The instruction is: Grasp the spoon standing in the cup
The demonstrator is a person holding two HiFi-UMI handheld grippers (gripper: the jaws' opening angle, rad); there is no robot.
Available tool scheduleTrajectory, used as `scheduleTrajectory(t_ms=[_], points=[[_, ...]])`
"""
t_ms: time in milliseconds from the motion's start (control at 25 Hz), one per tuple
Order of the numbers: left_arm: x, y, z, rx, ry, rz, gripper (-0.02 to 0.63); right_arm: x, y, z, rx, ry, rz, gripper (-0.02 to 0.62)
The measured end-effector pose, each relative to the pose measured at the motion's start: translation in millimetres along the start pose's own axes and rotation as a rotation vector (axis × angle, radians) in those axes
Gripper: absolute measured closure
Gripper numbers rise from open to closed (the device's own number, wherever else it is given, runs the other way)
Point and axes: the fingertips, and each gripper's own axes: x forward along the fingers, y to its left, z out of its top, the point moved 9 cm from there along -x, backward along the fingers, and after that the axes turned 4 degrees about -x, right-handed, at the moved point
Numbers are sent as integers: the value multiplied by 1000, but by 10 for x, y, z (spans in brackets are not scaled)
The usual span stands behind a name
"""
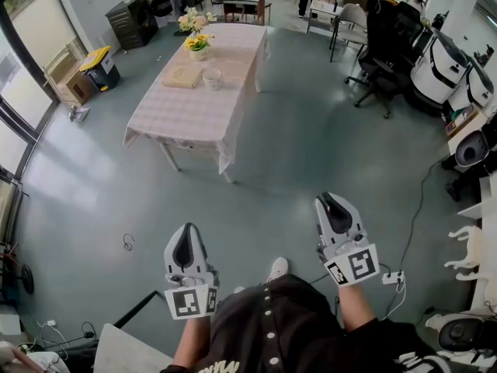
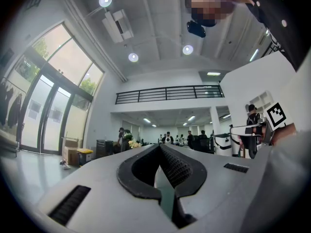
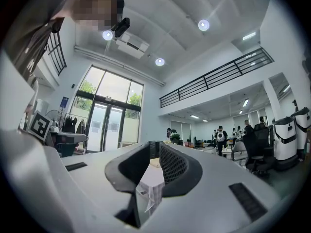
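Note:
A white cup [image 1: 211,78] stands on a long table with a pale checked cloth [image 1: 194,111], far ahead across the grey floor. It is too small here to make out a spoon in it. Both grippers are held close to the person's body, well short of the table. The left gripper [image 1: 186,230] points toward the table with its tips meeting [image 2: 159,147] and nothing between them. The right gripper [image 1: 330,199] has its jaws a little apart [image 3: 153,143] and holds nothing. The table's cloth [image 3: 154,171] shows through the gap.
On the table are also yellow flowers in a pot [image 1: 197,45] and a flat tan box [image 1: 182,77]. Office chairs [image 1: 380,61] and white machines [image 1: 443,61] stand at the right, a bin with a yellow lid [image 1: 99,64] at the left. Cables [image 1: 128,242] lie on the floor.

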Motion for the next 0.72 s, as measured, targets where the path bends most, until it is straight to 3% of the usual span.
scheduleTrajectory(t_ms=[360,720], points=[[-35,-23,24,4,0,-3,589,-26,8,34,0,-14,3,505],[3,9,18,7,-1,-7,589,6,34,37,14,-22,20,405]])
